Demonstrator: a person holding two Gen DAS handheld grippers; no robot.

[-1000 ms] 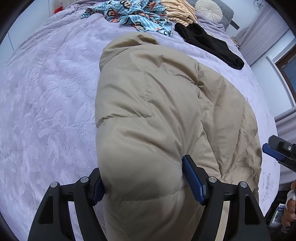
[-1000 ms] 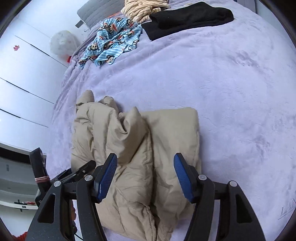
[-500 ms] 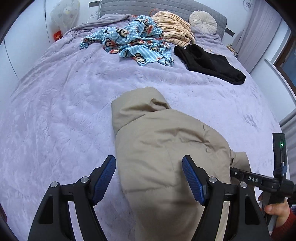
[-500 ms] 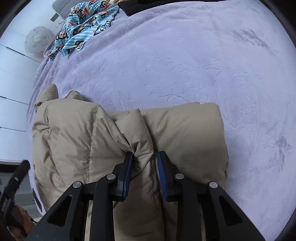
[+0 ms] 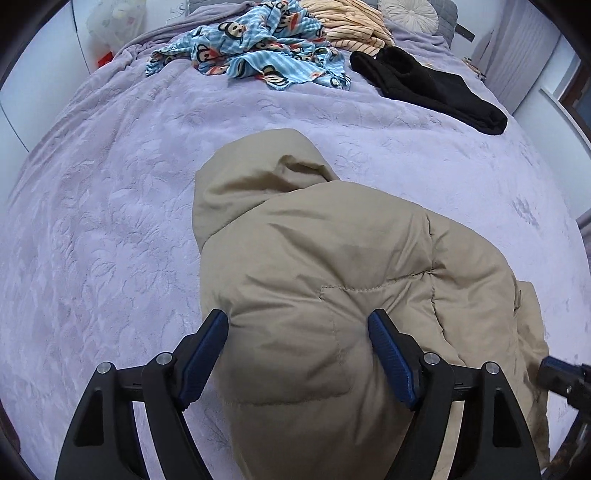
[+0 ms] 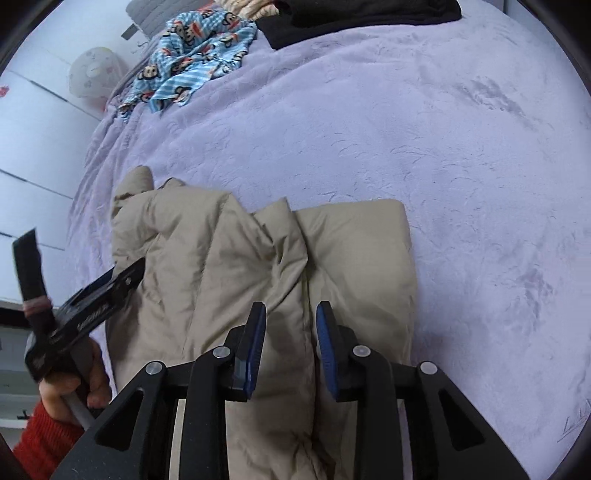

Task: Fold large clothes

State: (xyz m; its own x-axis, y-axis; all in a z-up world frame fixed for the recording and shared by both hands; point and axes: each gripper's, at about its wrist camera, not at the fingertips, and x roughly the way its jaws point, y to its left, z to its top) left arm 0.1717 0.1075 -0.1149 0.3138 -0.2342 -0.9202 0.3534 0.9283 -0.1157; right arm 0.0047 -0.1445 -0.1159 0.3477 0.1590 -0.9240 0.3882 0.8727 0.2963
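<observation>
A tan puffer jacket (image 5: 332, 280) lies bunched and partly folded on the lilac bed cover (image 5: 110, 206). My left gripper (image 5: 299, 350) is open, its blue pads straddling a puffy fold near the jacket's near edge. In the right wrist view the jacket (image 6: 229, 266) fills the lower middle. My right gripper (image 6: 291, 343) has its jaws narrowly apart around a ridge of the jacket, pads not pressing it. The left gripper and the hand holding it show at the left of that view (image 6: 81, 295).
A blue cartoon-print garment (image 5: 258, 55), a striped cream garment (image 5: 351, 26) and a black garment (image 5: 428, 85) lie at the bed's far end. A round cushion (image 5: 406, 11) sits by the headboard. White wardrobe doors (image 6: 29, 140) stand beside the bed.
My right gripper's jaws, pinched on a jacket fold half a second ago, have parted slightly. My left gripper has moved in over the jacket, staying open.
</observation>
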